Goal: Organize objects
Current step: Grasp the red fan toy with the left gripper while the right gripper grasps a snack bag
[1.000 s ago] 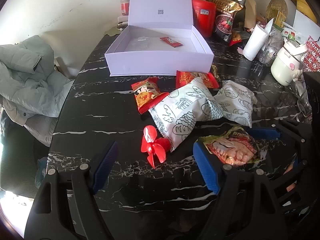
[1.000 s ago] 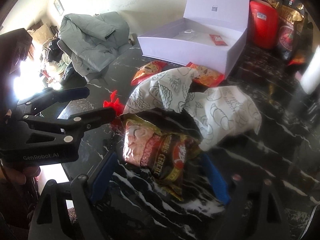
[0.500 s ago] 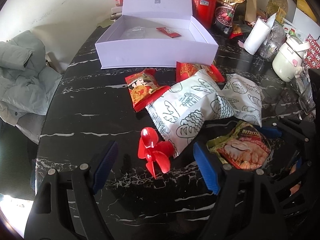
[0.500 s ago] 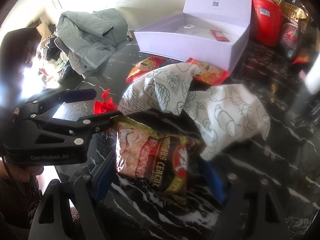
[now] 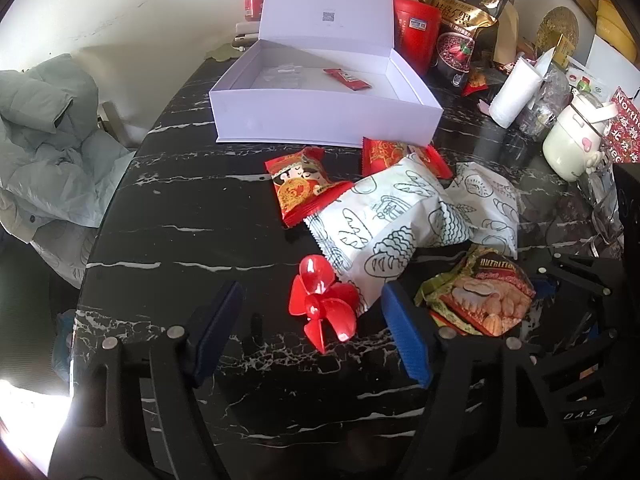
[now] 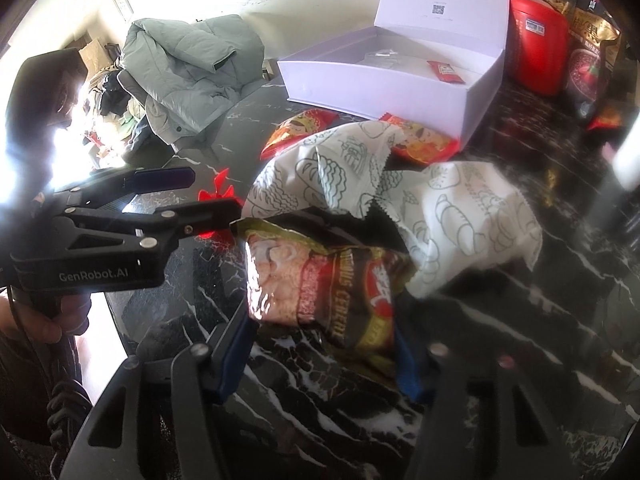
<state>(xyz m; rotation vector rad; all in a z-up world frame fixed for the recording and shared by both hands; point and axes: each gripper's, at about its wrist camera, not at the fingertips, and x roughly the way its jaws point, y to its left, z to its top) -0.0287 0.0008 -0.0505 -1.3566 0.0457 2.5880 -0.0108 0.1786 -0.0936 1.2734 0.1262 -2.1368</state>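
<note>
A red toy propeller [image 5: 322,300] lies on the black marble table between the fingers of my open left gripper [image 5: 310,330]. My right gripper [image 6: 324,354] has its jaws around a cereal packet [image 6: 320,280], which also shows in the left wrist view [image 5: 478,298]; whether they press it I cannot tell. Two white printed packets [image 5: 388,228] [image 5: 488,204] and two red snack packets [image 5: 300,188] [image 5: 394,152] lie in front of an open white box [image 5: 324,120]. A small red sachet [image 5: 346,79] lies inside the box.
A red canister [image 5: 414,36], dark food bags [image 5: 464,24], a white cup [image 5: 514,94] and a white pot [image 5: 574,140] crowd the back right. A grey jacket [image 5: 48,140] hangs off the table's left edge. My left gripper also shows in the right wrist view [image 6: 188,196].
My left gripper has moved forward and a little right, so the propeller sits closer between its fingers. The cereal packet has stayed between the right gripper's fingers while shifting slightly.
</note>
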